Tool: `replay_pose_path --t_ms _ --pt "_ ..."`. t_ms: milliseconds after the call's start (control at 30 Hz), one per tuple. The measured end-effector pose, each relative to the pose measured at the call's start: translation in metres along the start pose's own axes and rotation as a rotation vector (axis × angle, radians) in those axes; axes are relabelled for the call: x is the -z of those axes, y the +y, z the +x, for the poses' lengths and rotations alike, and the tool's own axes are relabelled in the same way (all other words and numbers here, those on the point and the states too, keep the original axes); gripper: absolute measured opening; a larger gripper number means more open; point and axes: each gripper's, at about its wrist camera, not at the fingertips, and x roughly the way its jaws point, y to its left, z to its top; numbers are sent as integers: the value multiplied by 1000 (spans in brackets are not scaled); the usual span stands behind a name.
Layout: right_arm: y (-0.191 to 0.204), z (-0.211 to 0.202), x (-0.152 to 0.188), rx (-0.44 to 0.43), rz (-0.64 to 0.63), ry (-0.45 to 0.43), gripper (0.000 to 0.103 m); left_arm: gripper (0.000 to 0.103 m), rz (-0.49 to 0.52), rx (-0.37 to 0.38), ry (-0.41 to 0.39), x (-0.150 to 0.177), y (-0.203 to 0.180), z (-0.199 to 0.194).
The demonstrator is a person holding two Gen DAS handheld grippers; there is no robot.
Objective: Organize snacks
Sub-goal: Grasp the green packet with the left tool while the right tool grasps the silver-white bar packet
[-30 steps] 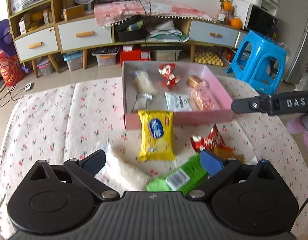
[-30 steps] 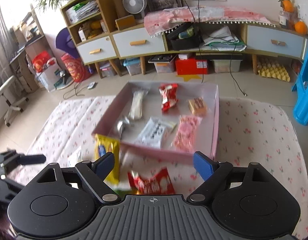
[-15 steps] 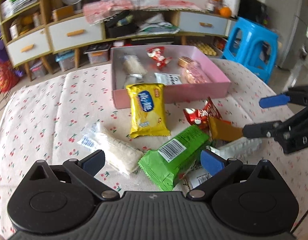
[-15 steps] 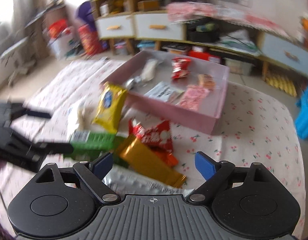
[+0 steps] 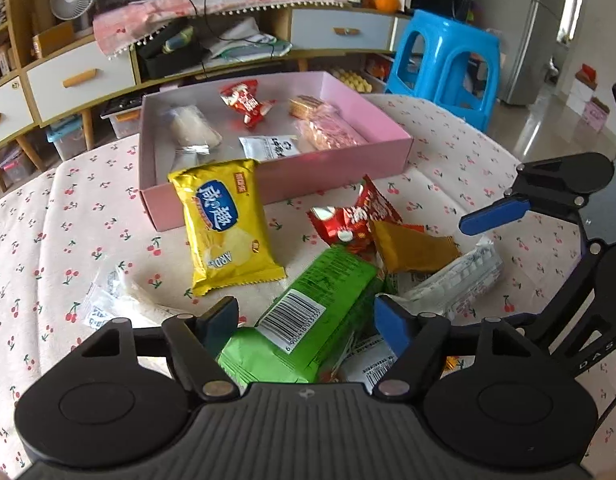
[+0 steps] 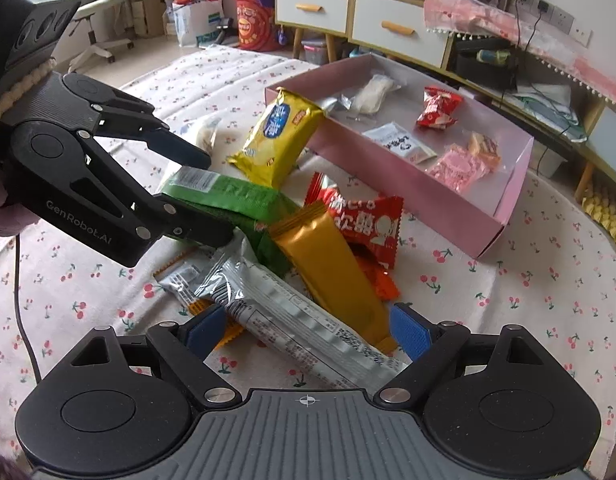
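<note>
A pile of snacks lies on the cherry-print cloth in front of a pink box (image 5: 340, 172) (image 6: 504, 204) that holds several small packets. My left gripper (image 5: 305, 318) (image 6: 211, 198) is open, its jaws on either side of a green packet (image 5: 308, 316) (image 6: 235, 196). My right gripper (image 6: 308, 332) (image 5: 436, 272) is open, its jaws straddling a silver packet (image 6: 291, 320) (image 5: 460, 276) and the end of a gold bar (image 6: 336, 272) (image 5: 412, 248). A yellow chip bag (image 5: 223, 224) (image 6: 279, 136) leans on the box. A red packet (image 5: 356, 216) (image 6: 364, 220) lies in the pile.
A clear rice-cracker packet (image 5: 119, 300) lies left of the pile. A blue stool (image 5: 448, 64) stands beyond the table's right side. Cabinets with drawers (image 5: 79, 80) line the back wall. More flat packets lie under the pile.
Both grippers have come down and closer to the pile from opposite sides. The left now straddles the green packet, the right the silver packet. The snacks have not moved.
</note>
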Motion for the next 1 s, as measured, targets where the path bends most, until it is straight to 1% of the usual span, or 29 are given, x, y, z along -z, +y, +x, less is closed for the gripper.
replay_pose_path --t_ms 67,100,233,267,400,567,633,700,767,900,1000 --pt "-1 1 2 6 1 3 90 65 -5 -27 23 1 -2 1" --pt "-1 2 3 8 2 7 88 63 -14 -40 37 2 -2 1" --pt "-1 2 8 8 -7 26 87 49 -11 -60 68 9 -5 -4" --pt "1 1 9 7 -13 30 84 48 -19 -62 72 10 -5 -6" --pt "6 -5 13 3 -28 37 81 47 -62 -72 93 14 -4 -12" --pt "12 -12 16 -14 -13 77 77 47 -101 -74 143 22 -4 -20" --pt "14 -13 18 -38 18 118 77 47 -106 -65 167 25 -5 -24" --pt "14 -14 21 -82 61 162 77 48 -106 -49 188 29 -6 -26" --pt "15 -17 24 -116 75 167 76 49 -109 -33 207 32 -6 -29" --pt "18 -22 25 -76 64 135 75 52 -102 -28 215 36 -9 -31" --pt "20 -20 23 -35 55 118 75 54 -88 -39 193 36 -12 -32"
